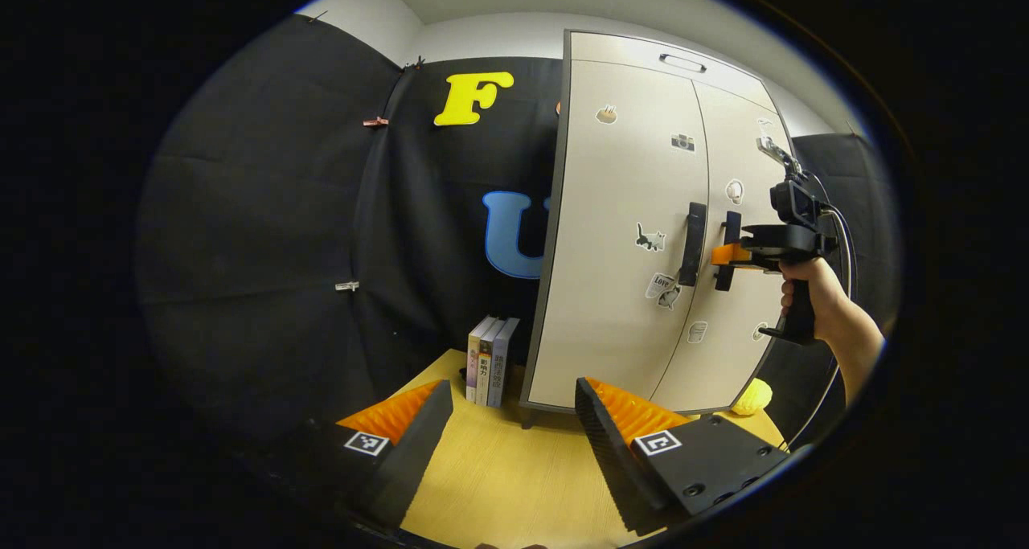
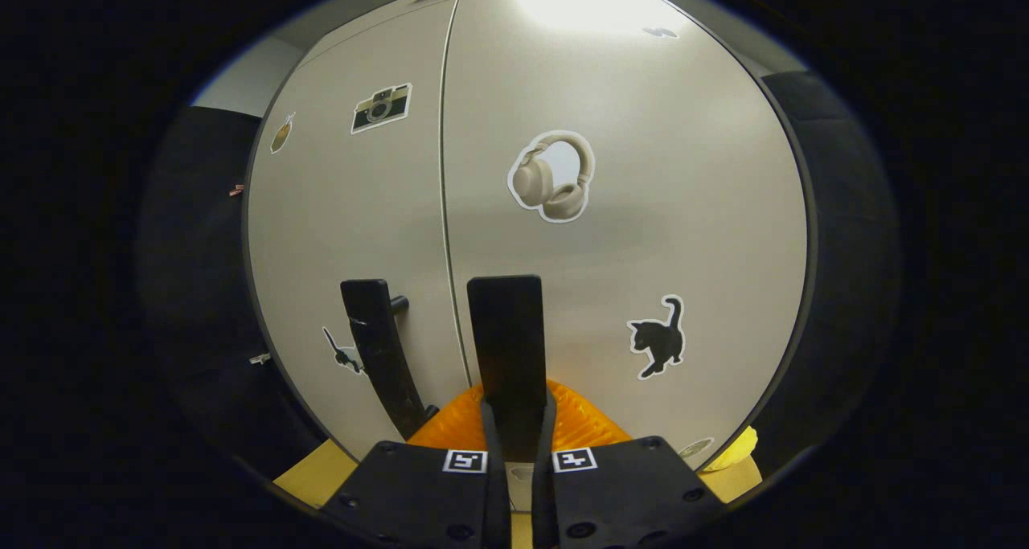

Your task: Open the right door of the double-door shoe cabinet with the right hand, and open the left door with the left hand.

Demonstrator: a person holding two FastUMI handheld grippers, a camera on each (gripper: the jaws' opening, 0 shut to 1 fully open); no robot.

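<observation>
The pale shoe cabinet (image 1: 619,308) stands on the table with both doors flush, stickers scattered over them. In the left gripper view my left gripper (image 1: 514,420) is open with nothing between its fingers, held well short of the cabinet and low in front of the left door (image 1: 611,211). The left door's dark vertical handle (image 1: 691,243) is untouched. A hand (image 1: 812,292) holds my right gripper (image 1: 727,253) at the right door's handle (image 1: 731,231). In the right gripper view my right gripper (image 2: 514,432) is shut on that handle (image 2: 506,332), with the left handle (image 2: 382,356) beside it.
Three books (image 1: 490,360) stand upright on the wooden table (image 1: 498,469) just left of the cabinet. A yellow object (image 1: 753,396) lies at the cabinet's right foot. A cable hangs from the right gripper. Black cloth walls close in the booth.
</observation>
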